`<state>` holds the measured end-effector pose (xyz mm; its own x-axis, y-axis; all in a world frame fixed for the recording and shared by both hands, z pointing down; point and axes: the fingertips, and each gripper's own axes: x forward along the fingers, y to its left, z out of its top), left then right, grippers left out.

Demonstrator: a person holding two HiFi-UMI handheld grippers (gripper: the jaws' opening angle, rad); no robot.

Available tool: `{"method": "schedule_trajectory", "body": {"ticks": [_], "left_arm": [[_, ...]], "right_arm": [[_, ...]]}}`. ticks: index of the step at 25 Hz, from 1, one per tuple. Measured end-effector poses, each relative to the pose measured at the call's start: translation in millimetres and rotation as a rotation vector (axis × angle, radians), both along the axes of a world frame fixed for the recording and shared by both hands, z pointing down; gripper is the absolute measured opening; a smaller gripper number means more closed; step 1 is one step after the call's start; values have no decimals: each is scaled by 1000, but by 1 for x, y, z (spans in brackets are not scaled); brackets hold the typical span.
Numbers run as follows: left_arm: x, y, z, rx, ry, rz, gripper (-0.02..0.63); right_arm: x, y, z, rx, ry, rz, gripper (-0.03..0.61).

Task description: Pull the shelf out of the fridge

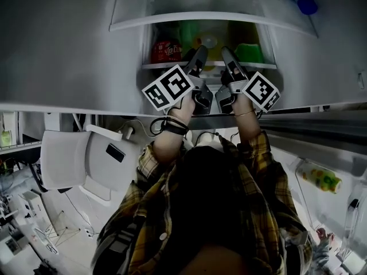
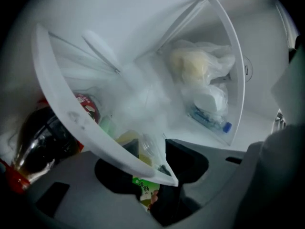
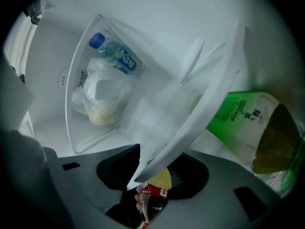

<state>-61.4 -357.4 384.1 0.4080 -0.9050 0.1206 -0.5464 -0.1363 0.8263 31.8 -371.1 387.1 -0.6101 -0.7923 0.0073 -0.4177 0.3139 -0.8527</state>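
Left gripper (image 2: 155, 175) and right gripper (image 3: 152, 175) each clamp the fridge shelf (image 2: 71, 113) by its front rim, which runs crosswise through both.

Through the frosted shelf (image 2: 66, 111), the containers behind it are showing only as blurred shapes, and the dark bottle (image 2: 43, 142) is fading into the left edge. The green carton (image 3: 243, 118) is running off the right edge. In the head view, both grippers' fingers (image 1: 199, 59) are hiding whatever stands behind them.

White characters on the green carton (image 3: 240, 113), too blurred for reading.
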Motion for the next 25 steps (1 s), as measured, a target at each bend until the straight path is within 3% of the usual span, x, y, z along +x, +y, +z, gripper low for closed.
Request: {"method": "schedule_trajectory", "body": {"ticks": [5,7,11,15,25], "left_arm": [[-6,-7,4,-9,5,-41,173],[-9,-8,5,-15,8,-58,130],[-10,-9,7,-8,34,-69,118],[-11,-9,4,0,86,-76,80],[-10,-7,5,-1,102,-72,71]], "right_arm": [[-1,-9,1,-17,-1,11,167],[-3,-11,1,-31,-19,12,161],[-3,-11,0,-35,-47,25,89],[-4,-11,-1,-51,-85,23,78],[-2,-9,0,-66,-128,24,66]]}}
